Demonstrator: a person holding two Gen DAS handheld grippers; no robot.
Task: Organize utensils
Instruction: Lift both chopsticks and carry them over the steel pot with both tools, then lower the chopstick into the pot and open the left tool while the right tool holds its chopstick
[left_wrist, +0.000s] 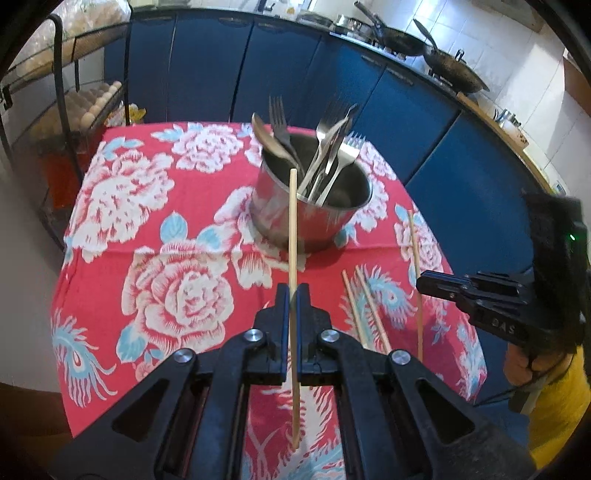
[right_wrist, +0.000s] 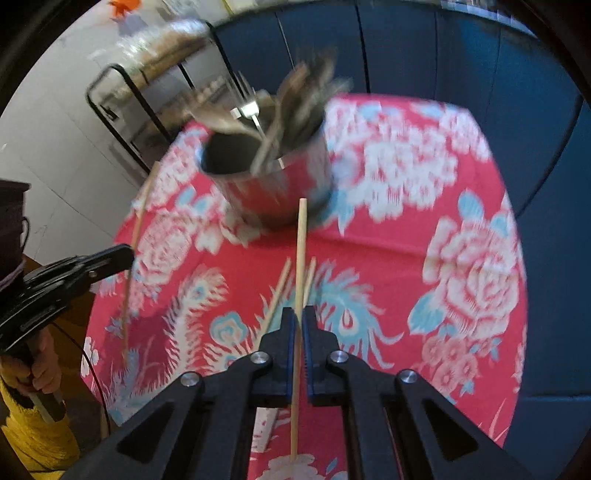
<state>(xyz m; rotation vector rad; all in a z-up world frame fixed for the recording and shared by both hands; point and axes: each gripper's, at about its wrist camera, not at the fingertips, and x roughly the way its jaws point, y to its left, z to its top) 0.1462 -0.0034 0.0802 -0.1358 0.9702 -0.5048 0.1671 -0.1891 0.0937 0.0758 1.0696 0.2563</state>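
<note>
Your left gripper, at the bottom centre of the left wrist view, is clamped on a pale wooden chopstick that runs up between its blue-lined fingers, the tip reaching in front of the round stainless-steel pot in the middle of the frame. That pot stands on the worktop with the red cloth printed with white and blue flowers and holds several steel forks and a steel spoon, leaning against its rim. Three more loose wooden chopsticks lie flat on the cloth at the lower right of the same view, near your right gripper, which enters from the right edge. In the right wrist view that right gripper is at the bottom centre, its fingers closed on a second pale wooden chopstick that points up toward the blurred pot, held above the cloth. Two loose sticks lie just behind it, and your hand in a yellow sleeve grips the other tool's handle at the lower left.
</note>
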